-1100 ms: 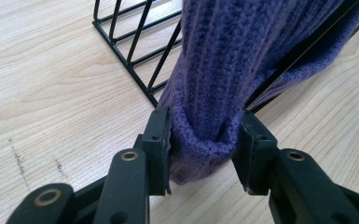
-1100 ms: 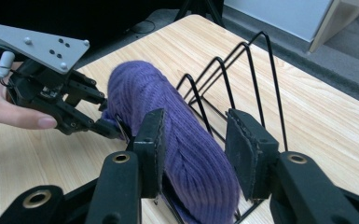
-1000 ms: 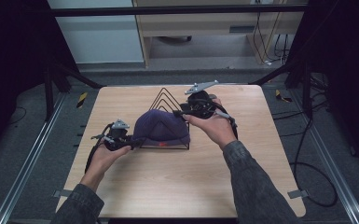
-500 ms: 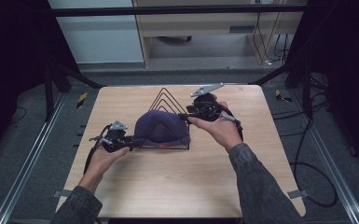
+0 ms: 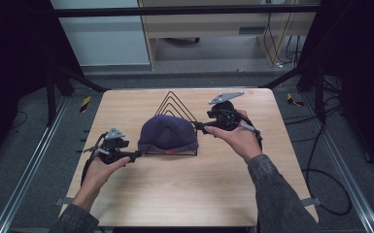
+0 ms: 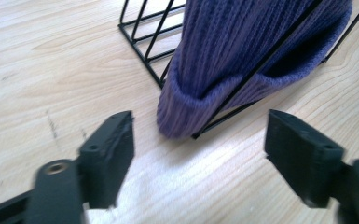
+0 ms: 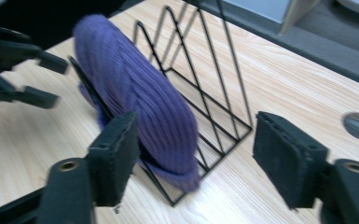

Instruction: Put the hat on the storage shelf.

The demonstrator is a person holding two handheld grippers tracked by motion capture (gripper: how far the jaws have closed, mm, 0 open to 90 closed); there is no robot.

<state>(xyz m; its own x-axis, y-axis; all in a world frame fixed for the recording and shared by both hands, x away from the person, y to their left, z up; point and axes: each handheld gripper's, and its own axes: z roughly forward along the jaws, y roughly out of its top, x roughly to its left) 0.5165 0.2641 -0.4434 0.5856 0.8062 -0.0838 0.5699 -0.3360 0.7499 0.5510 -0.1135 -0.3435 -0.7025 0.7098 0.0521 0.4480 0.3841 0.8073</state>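
The purple knit hat (image 5: 167, 134) sits pulled over the front triangle of the black wire rack (image 5: 176, 107), near the middle of the bench (image 5: 281, 170), a little toward its far edge. Both tools flank it. The left tool (image 5: 135, 155) stands just off the hat's left brim; its jaws have just been opening and now gape with nothing between them, the brim a short way ahead in the left gripper view (image 6: 186, 116). The right tool (image 5: 200, 127) stands at the hat's right side, its jaws likewise just opened and holding nothing; the hat's edge and the rack's corner lie beyond them in the right gripper view (image 7: 140, 102).

The likely trouble is the hat itself: a soft, ribbed knit, stretchy and slack (its folded cuff hangs loose at the lower corner), it could slip down or ride off the wire if a jaw brushes it on the way out. The rack looks light, thin rods bent into nested triangles on an open base, so a snagged pad could drag or tip the whole thing across the smooth, pale wood. A cable trailing from either tool might also catch a wire tip. The jaw pads look matte and grippy, which would make yarn cling.
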